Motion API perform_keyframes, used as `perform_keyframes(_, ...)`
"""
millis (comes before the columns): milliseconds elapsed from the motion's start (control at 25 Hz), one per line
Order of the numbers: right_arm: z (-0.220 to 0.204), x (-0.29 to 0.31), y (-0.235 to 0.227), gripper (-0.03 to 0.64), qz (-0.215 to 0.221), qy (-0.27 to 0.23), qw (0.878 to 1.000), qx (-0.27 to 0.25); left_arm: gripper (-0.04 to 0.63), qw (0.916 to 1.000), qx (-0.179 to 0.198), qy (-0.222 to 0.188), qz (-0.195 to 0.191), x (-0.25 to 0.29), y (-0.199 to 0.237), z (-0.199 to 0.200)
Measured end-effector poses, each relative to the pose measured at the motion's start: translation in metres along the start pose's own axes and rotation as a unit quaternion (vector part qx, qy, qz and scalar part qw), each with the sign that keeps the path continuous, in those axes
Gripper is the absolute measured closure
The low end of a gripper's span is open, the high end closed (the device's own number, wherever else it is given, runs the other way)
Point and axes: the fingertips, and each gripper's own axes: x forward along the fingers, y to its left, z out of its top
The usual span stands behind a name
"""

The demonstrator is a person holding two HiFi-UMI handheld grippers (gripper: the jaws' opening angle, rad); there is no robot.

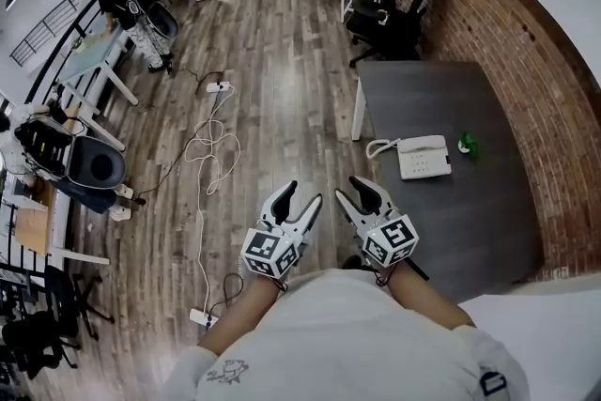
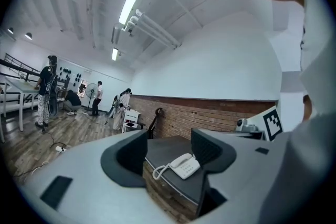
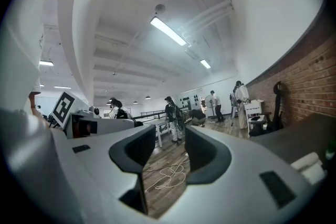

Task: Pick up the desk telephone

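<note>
The white desk telephone (image 1: 423, 155) lies with its coiled cord on a dark grey table (image 1: 441, 94), beside a small green object (image 1: 467, 144). Both grippers are held close to the person's body, short of the table's near left corner. My left gripper (image 1: 302, 194) stands open with nothing between its fingers. In the left gripper view the telephone (image 2: 181, 166) shows far off between the jaws of that gripper (image 2: 169, 150). My right gripper (image 1: 347, 188) is also open and empty. Its own view looks past the open gripper (image 3: 170, 147) at the floor, with the telephone (image 3: 311, 164) at the right edge.
A brick wall (image 1: 526, 61) runs behind the table. A black office chair (image 1: 394, 25) stands at the table's far end. A white cable (image 1: 211, 146) and a power strip (image 1: 202, 316) lie on the wooden floor to the left. Desks, chairs and several people fill the far side.
</note>
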Motion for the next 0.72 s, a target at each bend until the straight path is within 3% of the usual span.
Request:
perform_keyframes(200, 0.025, -0.017, -0.077, 0.436, -0.043, -0.027, 0.998, -0.025, 0.322, 0.9996, 0.006, 0.001, -0.026, 0.076, -0.017, 0.003)
perform_keyframes(400, 0.037, -0.048, -0.148, 0.436, -0.099, -0.040, 0.994, -0.013, 0.323, 0.9970, 0.014, 0.010, -0.075, 0.150, -0.052, 0.002)
perform_keyframes(720, 0.028, -0.118, -0.215, 0.436, -0.196, -0.045, 0.980, 0.015, 0.323, 0.9886, 0.009, 0.046, -0.143, 0.216, -0.100, -0.023)
